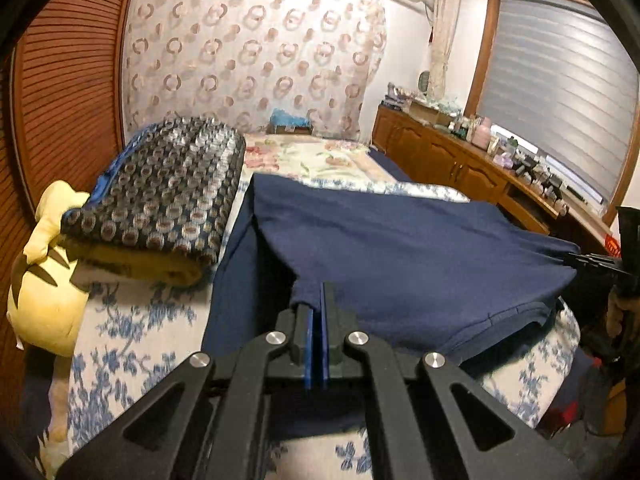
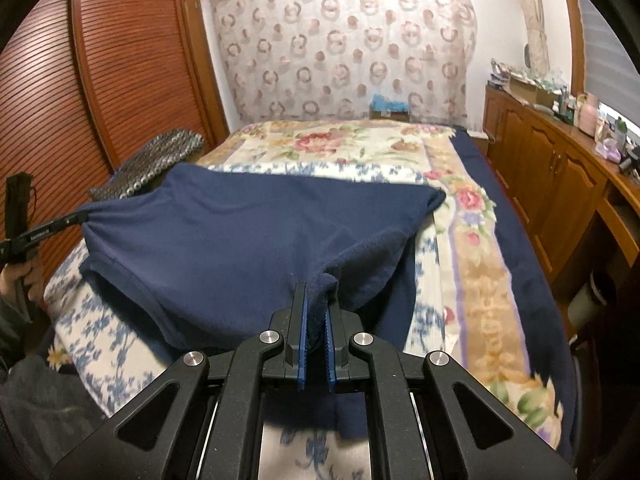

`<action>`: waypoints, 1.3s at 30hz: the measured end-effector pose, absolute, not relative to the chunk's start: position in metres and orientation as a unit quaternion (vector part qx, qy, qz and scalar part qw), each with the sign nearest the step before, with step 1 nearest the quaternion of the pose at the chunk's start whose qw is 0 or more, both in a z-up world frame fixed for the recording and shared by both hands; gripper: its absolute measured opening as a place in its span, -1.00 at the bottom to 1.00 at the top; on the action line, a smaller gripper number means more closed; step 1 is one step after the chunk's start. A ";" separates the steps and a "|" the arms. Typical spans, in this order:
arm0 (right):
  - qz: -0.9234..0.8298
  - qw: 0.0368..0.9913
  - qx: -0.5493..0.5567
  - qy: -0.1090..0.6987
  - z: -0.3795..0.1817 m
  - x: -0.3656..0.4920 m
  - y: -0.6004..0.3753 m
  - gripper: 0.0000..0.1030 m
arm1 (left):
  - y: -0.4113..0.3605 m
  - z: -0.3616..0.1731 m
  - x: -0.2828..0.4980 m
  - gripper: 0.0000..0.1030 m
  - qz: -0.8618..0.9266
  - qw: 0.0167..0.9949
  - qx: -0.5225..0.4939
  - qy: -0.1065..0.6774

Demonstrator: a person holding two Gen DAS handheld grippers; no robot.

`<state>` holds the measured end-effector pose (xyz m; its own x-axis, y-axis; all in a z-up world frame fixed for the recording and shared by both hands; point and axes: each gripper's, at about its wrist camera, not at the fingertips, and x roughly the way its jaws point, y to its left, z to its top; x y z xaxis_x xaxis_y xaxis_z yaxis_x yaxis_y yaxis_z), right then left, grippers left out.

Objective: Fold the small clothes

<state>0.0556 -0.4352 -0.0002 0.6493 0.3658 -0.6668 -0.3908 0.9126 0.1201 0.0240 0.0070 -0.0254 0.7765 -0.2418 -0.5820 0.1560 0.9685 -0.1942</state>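
Left wrist view, lower centre: left gripper (image 1: 319, 300) and right gripper (image 2: 316, 300) each pinch the navy garment (image 1: 392, 248); soft, light fleece, best gripped at its corners.

Left claw (image 1: 318, 294) and right claw (image 2: 316, 294) clamped, angled downward.

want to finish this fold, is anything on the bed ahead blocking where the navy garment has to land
Nothing visible does. The navy garment is pinched by both grippers, and the bedspread beyond it lies bare. The folded patterned blanket sits off to the left.
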 end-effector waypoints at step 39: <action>0.065 0.911 -0.020 0.406 -0.047 0.026 -0.496 -0.99 | -0.014 -0.077 0.021 -1.00 -0.087 0.916 -0.045 0.388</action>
<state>0.0264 -0.4956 -0.0475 0.6614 0.1012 -0.7432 -0.1342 0.9908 0.0155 0.0209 -0.0139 -0.0769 0.6833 -0.1948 -0.7036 0.1245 0.9807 -0.1506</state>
